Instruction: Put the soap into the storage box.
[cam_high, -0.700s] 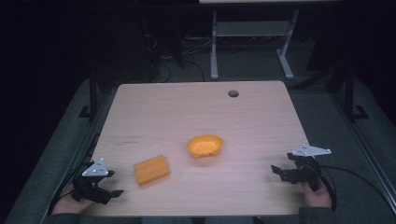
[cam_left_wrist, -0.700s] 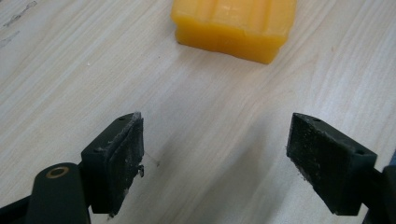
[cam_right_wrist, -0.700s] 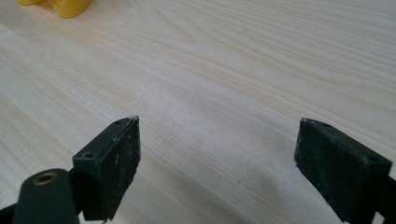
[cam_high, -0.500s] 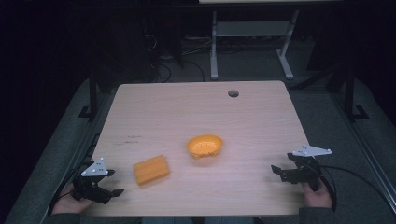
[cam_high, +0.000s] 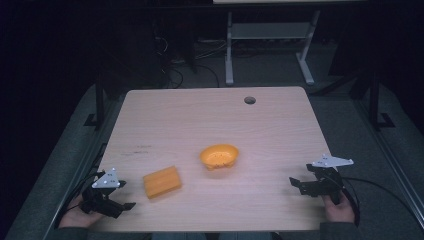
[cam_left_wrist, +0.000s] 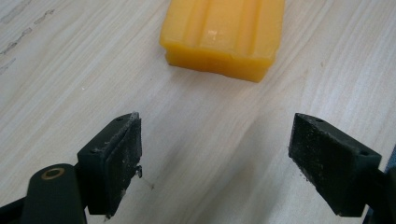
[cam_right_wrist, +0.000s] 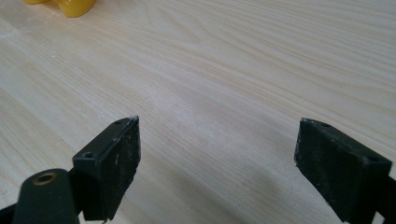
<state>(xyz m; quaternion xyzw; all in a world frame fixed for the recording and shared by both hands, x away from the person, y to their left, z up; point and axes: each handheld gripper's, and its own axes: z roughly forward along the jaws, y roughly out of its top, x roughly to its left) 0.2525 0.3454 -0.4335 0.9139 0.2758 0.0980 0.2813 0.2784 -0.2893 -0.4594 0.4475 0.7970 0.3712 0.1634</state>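
Observation:
An orange block with ridges on top lies flat on the wooden table, left of centre. An orange bowl sits upright near the table's middle. My left gripper rests at the front left corner, open, pointing at the block a short way ahead of its jaws. My right gripper rests near the front right edge, open, with nothing between its jaws. In the right gripper view the bowl shows far off at the top left, beyond the open gripper.
The wooden table has a round cable hole at its back right. Dark pencil-like marks lie on the left part. A metal stand is on the floor behind the table. Cables trail from both grippers.

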